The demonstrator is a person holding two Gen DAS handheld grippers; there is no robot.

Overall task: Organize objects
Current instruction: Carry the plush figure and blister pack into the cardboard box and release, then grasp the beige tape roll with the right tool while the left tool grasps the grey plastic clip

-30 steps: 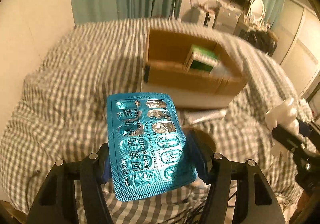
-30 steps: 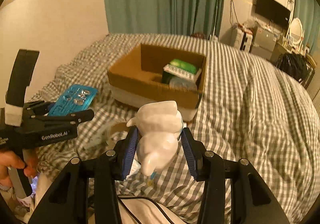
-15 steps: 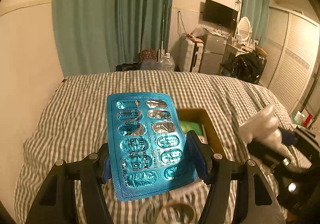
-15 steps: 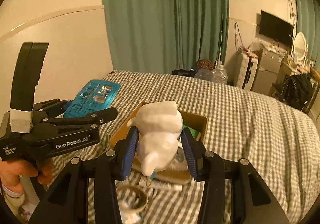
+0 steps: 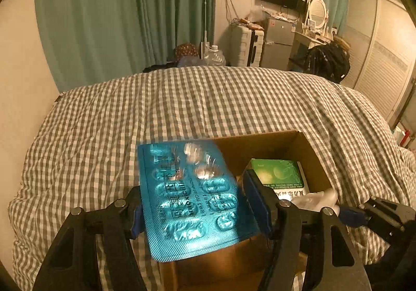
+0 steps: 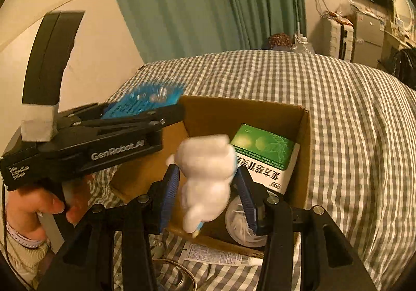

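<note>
A teal blister pack (image 5: 187,200) of pills stands tilted between the fingers of my left gripper (image 5: 193,194), which is shut on it; its top edge is blurred. The pack hangs over the near left corner of an open cardboard box (image 5: 260,145) on the bed. In the right wrist view, my right gripper (image 6: 208,179) is shut on a white soft toy (image 6: 208,168), just above the box (image 6: 306,140) interior. The left gripper (image 6: 171,111) and its blister pack (image 6: 145,98) sit over the box's left wall.
Inside the box lie a green-topped medicine carton (image 6: 262,145) and a round clear container (image 6: 241,223). A flat tube (image 6: 221,257) and a round rimmed object (image 6: 171,272) lie on the checked bedcover (image 5: 182,98) before the box. A hand (image 6: 33,207) holds the left gripper.
Both grippers have moved forward and down over the box with their loads still held. The blister pack now tips forward and looks blurred at its top.
</note>
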